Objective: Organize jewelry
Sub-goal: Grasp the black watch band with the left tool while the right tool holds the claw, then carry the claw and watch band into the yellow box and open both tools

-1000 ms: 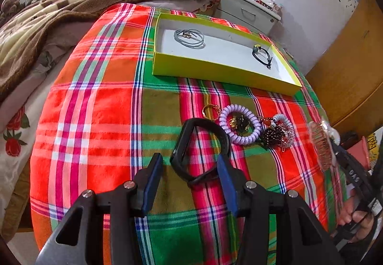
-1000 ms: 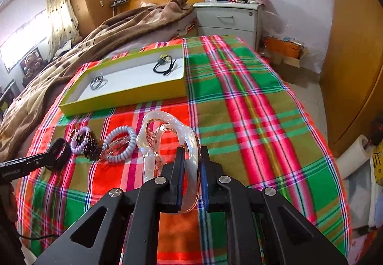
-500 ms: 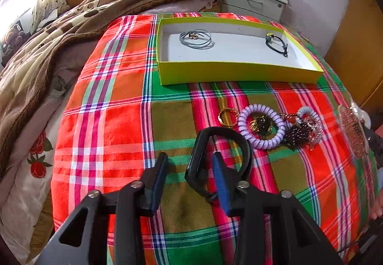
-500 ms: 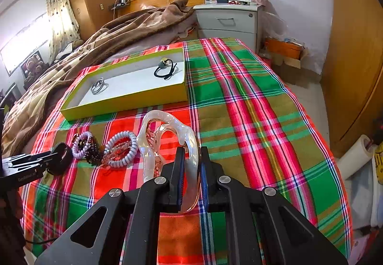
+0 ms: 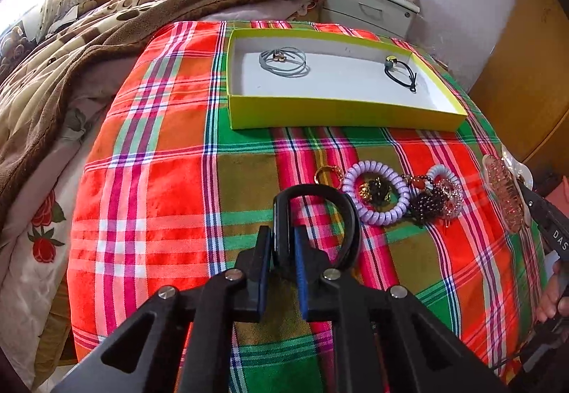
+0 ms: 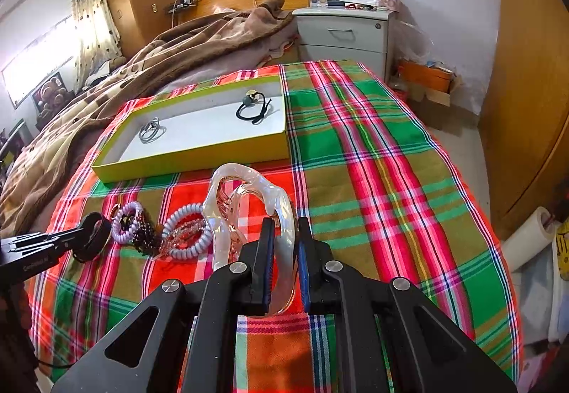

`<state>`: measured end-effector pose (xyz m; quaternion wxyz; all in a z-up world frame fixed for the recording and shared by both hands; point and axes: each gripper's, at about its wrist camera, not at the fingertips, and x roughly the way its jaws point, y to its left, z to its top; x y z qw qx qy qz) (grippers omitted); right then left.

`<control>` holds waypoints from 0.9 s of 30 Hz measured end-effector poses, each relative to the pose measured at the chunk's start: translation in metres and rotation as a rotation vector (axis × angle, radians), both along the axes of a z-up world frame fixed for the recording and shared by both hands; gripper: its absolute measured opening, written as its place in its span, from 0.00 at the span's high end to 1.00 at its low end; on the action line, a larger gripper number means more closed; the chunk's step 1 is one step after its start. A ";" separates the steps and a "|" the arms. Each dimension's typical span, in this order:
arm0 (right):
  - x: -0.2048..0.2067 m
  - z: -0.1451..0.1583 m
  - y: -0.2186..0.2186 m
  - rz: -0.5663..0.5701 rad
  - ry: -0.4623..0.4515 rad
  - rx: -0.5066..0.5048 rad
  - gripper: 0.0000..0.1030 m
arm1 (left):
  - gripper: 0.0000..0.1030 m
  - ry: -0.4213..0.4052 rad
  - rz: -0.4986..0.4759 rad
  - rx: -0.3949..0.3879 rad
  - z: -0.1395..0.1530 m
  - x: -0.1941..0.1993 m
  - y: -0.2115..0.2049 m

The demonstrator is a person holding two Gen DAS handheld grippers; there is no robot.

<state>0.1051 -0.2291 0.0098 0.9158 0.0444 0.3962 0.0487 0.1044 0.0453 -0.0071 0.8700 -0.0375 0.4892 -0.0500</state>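
My left gripper (image 5: 282, 247) is shut on one side of a black hair clip (image 5: 341, 204), held just above the plaid cloth. My right gripper (image 6: 284, 243) is shut on a clear pinkish hair claw (image 6: 245, 187); the claw also shows in the left wrist view (image 5: 505, 194). A pile of jewelry lies between them: a purple coil hair tie (image 5: 373, 190), a gold ring (image 5: 325, 173), dark beads (image 5: 428, 203) and a smaller coil tie (image 5: 444, 172). The yellow-green tray (image 5: 341, 112) beyond holds a grey hair tie (image 5: 284, 60) and a black hair tie (image 5: 402, 71).
The plaid cloth (image 5: 160, 179) covers the foot of a bed. A brown blanket (image 5: 89, 37) lies at left. A grey nightstand (image 6: 345, 34) stands behind the tray. A wooden wardrobe (image 6: 526, 91) is on the right, with a paper roll (image 6: 526, 240) on the floor.
My left gripper has shut on the side of the black hair clip and risen a little. My right gripper still holds the clear claw, nearly unmoved.
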 end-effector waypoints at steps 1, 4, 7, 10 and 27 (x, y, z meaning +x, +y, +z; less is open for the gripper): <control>0.001 0.001 0.001 -0.001 -0.003 -0.001 0.88 | 0.87 -0.003 0.002 -0.002 0.001 0.000 0.001; 0.003 0.005 0.002 0.000 -0.011 -0.002 0.88 | 0.87 -0.015 0.008 -0.008 0.006 0.001 0.004; 0.006 0.008 0.005 0.001 -0.019 -0.004 0.88 | 0.87 -0.027 0.012 -0.014 0.011 0.003 0.006; 0.011 0.012 0.008 0.008 -0.025 -0.013 0.88 | 0.87 -0.041 0.012 -0.014 0.017 0.006 0.008; 0.084 0.035 0.033 0.114 -0.025 0.007 0.88 | 0.87 -0.095 0.010 -0.057 0.046 0.060 0.013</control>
